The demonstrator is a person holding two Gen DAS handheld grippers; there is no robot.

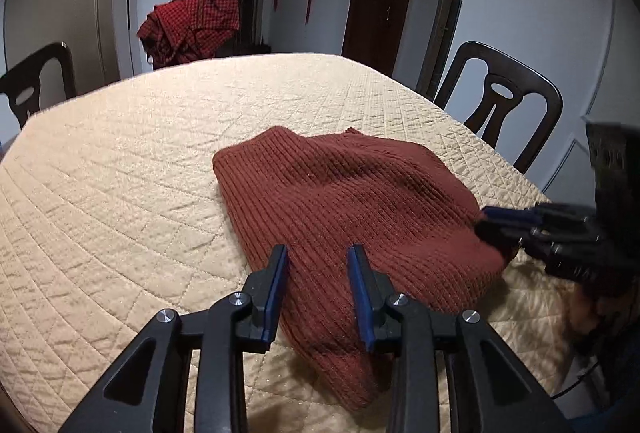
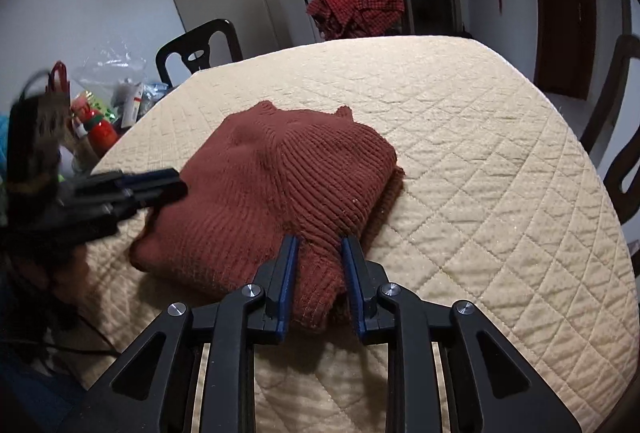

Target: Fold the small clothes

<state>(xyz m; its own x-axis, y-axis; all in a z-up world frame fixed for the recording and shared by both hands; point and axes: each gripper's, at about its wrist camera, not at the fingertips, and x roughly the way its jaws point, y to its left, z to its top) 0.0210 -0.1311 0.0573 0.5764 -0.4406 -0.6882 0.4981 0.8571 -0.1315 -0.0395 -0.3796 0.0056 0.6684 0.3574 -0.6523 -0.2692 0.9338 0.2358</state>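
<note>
A rust-red ribbed knit sweater (image 1: 344,209) lies folded in a thick bundle on the quilted beige table cover (image 1: 120,193). My left gripper (image 1: 318,253) is open, its blue-padded fingers astride the sweater's near left edge. In the right wrist view the sweater (image 2: 272,193) fills the middle, and my right gripper (image 2: 320,243) is open with a fold of the knit between its fingers. The right gripper also shows in the left wrist view (image 1: 490,219) at the sweater's right edge. The left gripper shows in the right wrist view (image 2: 176,183) at the sweater's left edge.
Dark wooden chairs (image 1: 500,101) (image 2: 200,49) stand around the table. A red checked cloth (image 1: 192,25) hangs over a chair at the far end. Bags, bottles and clutter (image 2: 104,101) sit beside the table's left side. The quilted cover (image 2: 500,173) extends right.
</note>
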